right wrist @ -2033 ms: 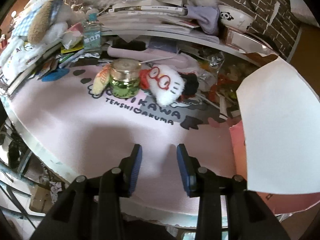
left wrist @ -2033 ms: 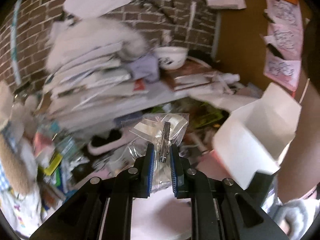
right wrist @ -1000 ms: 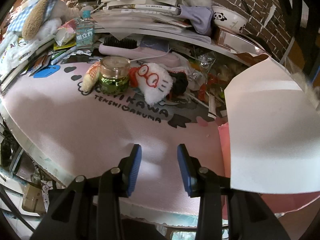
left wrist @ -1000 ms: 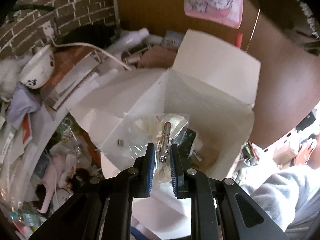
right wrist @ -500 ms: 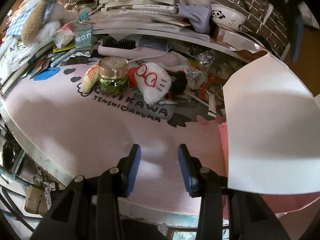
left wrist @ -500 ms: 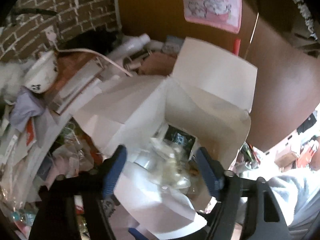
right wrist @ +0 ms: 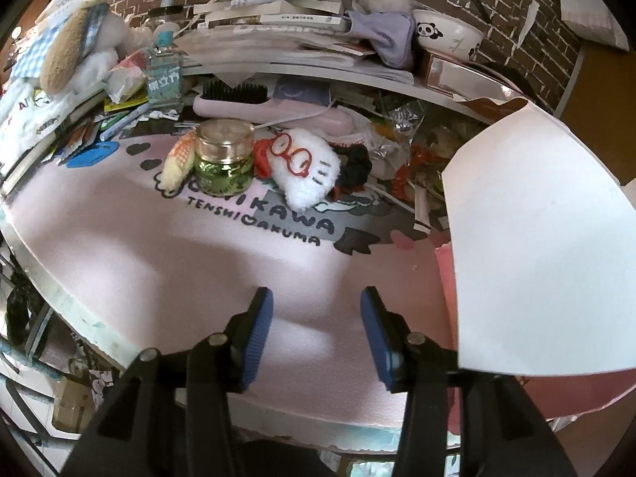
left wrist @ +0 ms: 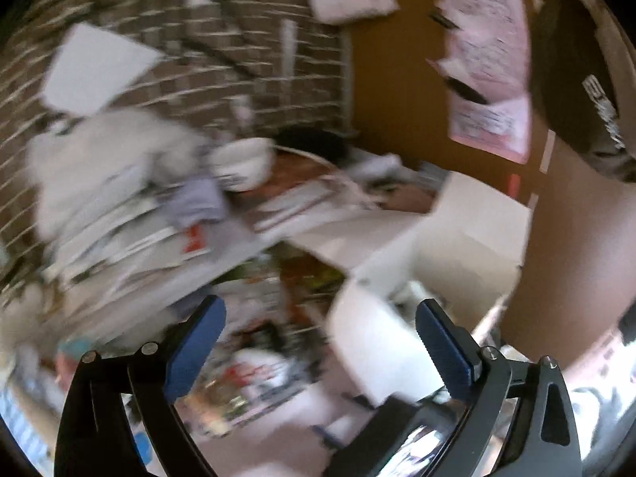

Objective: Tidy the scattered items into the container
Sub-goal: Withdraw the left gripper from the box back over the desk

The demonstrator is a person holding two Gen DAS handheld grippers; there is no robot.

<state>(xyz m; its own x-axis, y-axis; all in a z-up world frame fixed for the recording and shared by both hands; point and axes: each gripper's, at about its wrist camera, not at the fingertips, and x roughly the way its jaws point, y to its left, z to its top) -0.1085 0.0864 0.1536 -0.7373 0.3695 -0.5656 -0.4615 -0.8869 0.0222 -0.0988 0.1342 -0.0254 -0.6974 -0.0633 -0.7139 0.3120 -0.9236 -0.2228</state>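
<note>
The left wrist view is blurred by motion. My left gripper (left wrist: 320,324) is open wide with nothing between its fingers, and the white cardboard box (left wrist: 457,238) stands to its right with its flaps up. In the right wrist view my right gripper (right wrist: 316,318) hangs open and empty over the pink mat (right wrist: 198,262). Beyond it on the mat sit a green glass jar with a gold lid (right wrist: 223,157), a small corn-shaped toy (right wrist: 177,163) and a white plush with red glasses (right wrist: 308,165). A white box flap (right wrist: 540,246) fills the right side.
Behind the mat lie a pink hairbrush (right wrist: 262,105), a clear bottle (right wrist: 164,75), a panda bowl (right wrist: 447,35), stacked books (right wrist: 278,28) and plush toys (right wrist: 75,39). Wrappers and foil litter (right wrist: 401,151) crowd the space by the box. A brick wall (left wrist: 222,51) backs the desk.
My left gripper let go of the clear plastic bag over the box, opened wide, and has swung back left toward the desk clutter. The right gripper has stayed put, open.
</note>
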